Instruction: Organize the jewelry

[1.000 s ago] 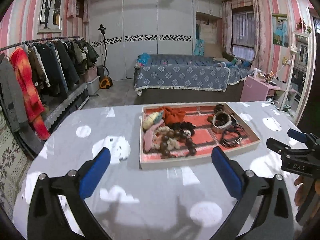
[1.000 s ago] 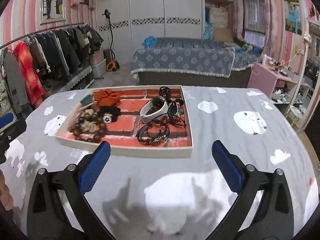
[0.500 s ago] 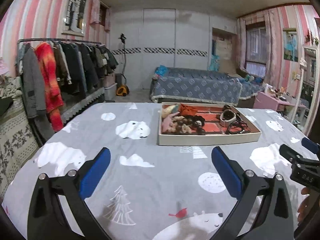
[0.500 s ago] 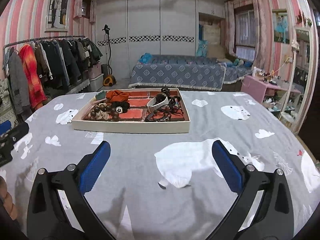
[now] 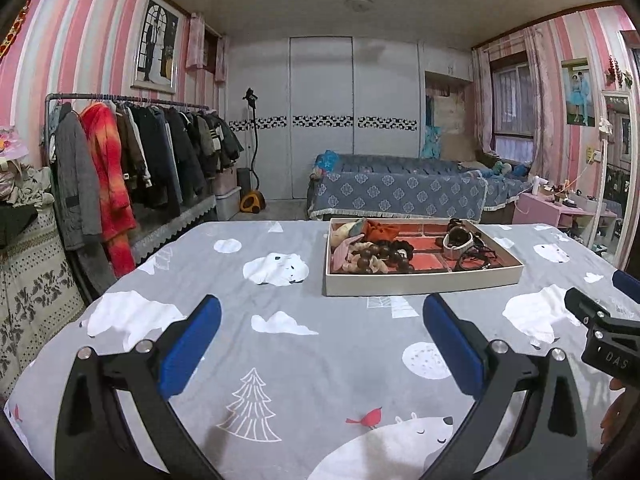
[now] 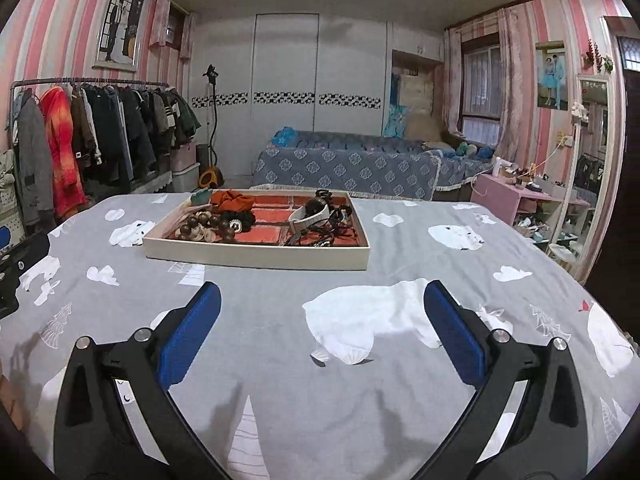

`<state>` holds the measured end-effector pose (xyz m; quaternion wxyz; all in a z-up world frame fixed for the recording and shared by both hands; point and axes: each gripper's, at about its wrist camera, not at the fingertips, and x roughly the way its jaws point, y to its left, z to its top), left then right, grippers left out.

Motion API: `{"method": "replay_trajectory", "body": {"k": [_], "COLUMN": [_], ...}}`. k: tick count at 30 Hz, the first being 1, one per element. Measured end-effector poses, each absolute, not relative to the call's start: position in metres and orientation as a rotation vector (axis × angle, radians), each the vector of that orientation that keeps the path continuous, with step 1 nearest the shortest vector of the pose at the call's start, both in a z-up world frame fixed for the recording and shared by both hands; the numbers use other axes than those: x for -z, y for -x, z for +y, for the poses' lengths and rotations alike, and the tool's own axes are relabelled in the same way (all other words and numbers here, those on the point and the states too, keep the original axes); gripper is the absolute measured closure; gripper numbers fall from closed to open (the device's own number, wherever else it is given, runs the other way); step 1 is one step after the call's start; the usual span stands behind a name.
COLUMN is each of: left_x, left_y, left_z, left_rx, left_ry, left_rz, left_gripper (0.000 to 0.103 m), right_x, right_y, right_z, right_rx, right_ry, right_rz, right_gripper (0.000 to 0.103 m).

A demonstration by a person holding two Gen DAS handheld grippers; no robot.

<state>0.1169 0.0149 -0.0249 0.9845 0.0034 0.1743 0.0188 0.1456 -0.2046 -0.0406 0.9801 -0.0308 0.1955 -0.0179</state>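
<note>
Pink-striped bedroom w/ a clothes rack [image 5: 132, 152] along the left wall, a bed [image 5: 400, 192] under a blue patterned cover at the back, white wardrobe doors [image 6: 286, 100] behind it. Up front was a table under a grey polar-bear cloth [image 5: 280, 344].

On that cloth, toward the far side, sat a shallow cream tray [image 5: 420, 282] w/ a red brick-print liner. Left part of the tray held a dark wooden bead bracelet [image 5: 380, 254], an orange scrunchie [image 5: 380, 230], a black scrunchie [image 6: 238, 216] & pale fabric bits. Right part held a white band [image 6: 310, 214] & a tangle of black cords [image 6: 324, 236]. Finer detail of the jewelry was too small to tell.

Left gripper [image 5: 322, 344] hovered low over the cloth, near edge of the table, blue pads spread wide, nothing between them. Tray was ahead of it & a bit to the right, well apart. Right gripper [image 6: 322, 328] was likewise spread wide & empty, tray ahead & a bit left, also well apart. In the left wrist view the right gripper's black body showed at the right edge, w/ part of a hand [image 5: 616, 412] under it.
</note>
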Motion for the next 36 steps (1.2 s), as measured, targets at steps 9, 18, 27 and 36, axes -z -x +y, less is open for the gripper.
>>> {"method": "replay_trajectory", "body": {"k": [9,18,27,36], "left_x": [0.025,0.027,0.026,0.024], "left_y": [-0.115,-0.116,-0.116,-0.113], "left_z": [0.013,0.009,0.007,0.005], "left_rx": [-0.029,-0.022,-0.022,-0.016], "left_ry": [-0.017,-0.037,-0.044,-0.052], "left_rz": [0.350,0.352,0.345,0.329], "left_gripper": [0.004,0.004,0.004,0.004], "right_x": [0.039,0.040,0.041,0.043], "right_y": [-0.142,-0.142,-0.143,-0.143], "right_z": [-0.206,-0.208,-0.209,-0.210], "right_rx": [0.054,0.065,0.068,0.068], "right_ry": [0.051,0.055,0.051,0.044], "right_rz": [0.378,0.376,0.382,0.386], "right_gripper": [0.004,0.004,0.004,0.004]}}
